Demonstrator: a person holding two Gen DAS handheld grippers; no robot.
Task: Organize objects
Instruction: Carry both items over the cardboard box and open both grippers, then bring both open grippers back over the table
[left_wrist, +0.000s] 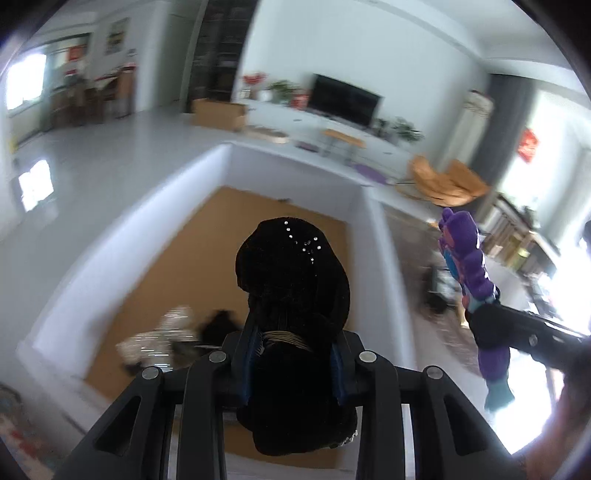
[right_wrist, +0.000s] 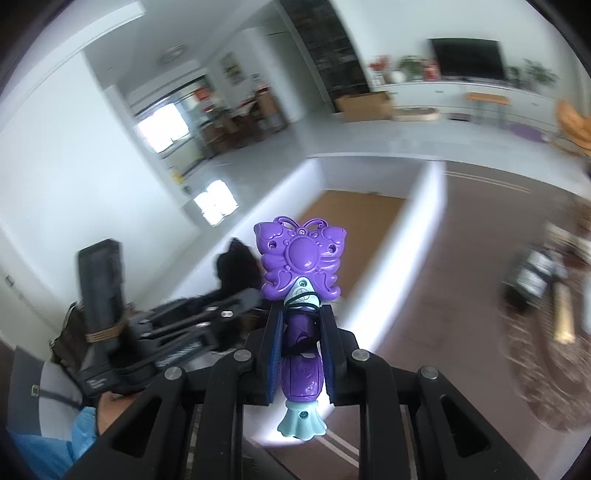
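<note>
My left gripper (left_wrist: 293, 354) is shut on a black velvet hair scrunchie (left_wrist: 291, 273) with small rhinestones and holds it above a white-walled box (left_wrist: 110, 240) with a brown floor. My right gripper (right_wrist: 301, 332) is shut on a purple butterfly toy wand (right_wrist: 301, 254) with a pale blue base, upright between the blue pads. The wand and right gripper also show in the left wrist view (left_wrist: 469, 258), right of the box. The left gripper with the scrunchie shows in the right wrist view (right_wrist: 207, 310), left of the wand.
Inside the box lie a silvery-white item (left_wrist: 159, 336) and a dark item (left_wrist: 218, 325). A patterned rug (right_wrist: 546, 369) with blurred objects (right_wrist: 535, 277) lies to the right. A TV (left_wrist: 343, 99), white cabinet and cardboard box (left_wrist: 218, 112) stand far behind.
</note>
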